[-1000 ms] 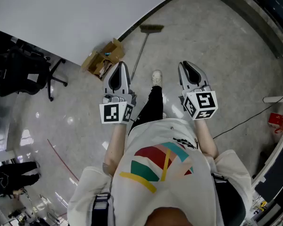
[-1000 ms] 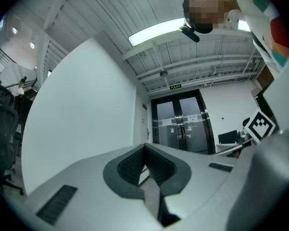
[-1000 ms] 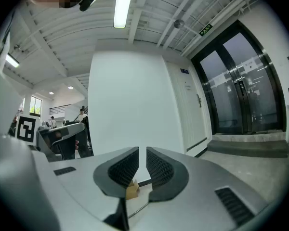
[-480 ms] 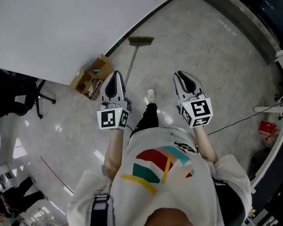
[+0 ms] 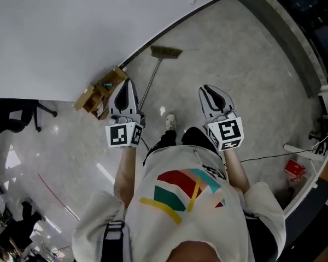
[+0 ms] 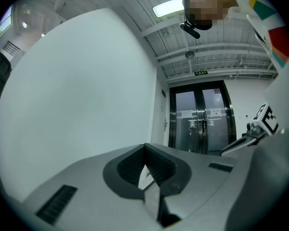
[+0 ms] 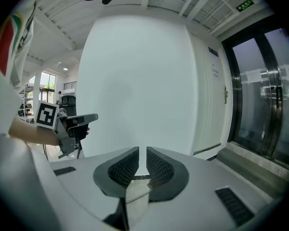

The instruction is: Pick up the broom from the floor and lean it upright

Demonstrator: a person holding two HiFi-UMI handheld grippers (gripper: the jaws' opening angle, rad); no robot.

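Note:
The broom (image 5: pixel 153 75) lies flat on the grey floor, its straw head (image 5: pixel 165 52) near the foot of the white wall (image 5: pixel 71 26) and its thin handle running back toward me. My left gripper (image 5: pixel 124 84) hovers over the near end of the handle, well above the floor, with its jaws meeting at the tips and nothing in them (image 6: pixel 144 148). The right gripper (image 5: pixel 209 90) is held to the right of the broom, its pads parted by a narrow slit with nothing between them (image 7: pixel 142 150). Neither gripper view shows the broom.
An open cardboard box (image 5: pixel 98 94) sits against the wall just left of the left gripper. My shoe (image 5: pixel 169 121) is on the floor beside the handle's end. A black cable (image 5: pixel 262 158) and a red object (image 5: pixel 294 169) lie at the right; glass doors (image 6: pixel 202 117) stand ahead.
I have walked toward the wall with both grippers out in front. The broom and the box now lie closer below them. Both jaws look as before.

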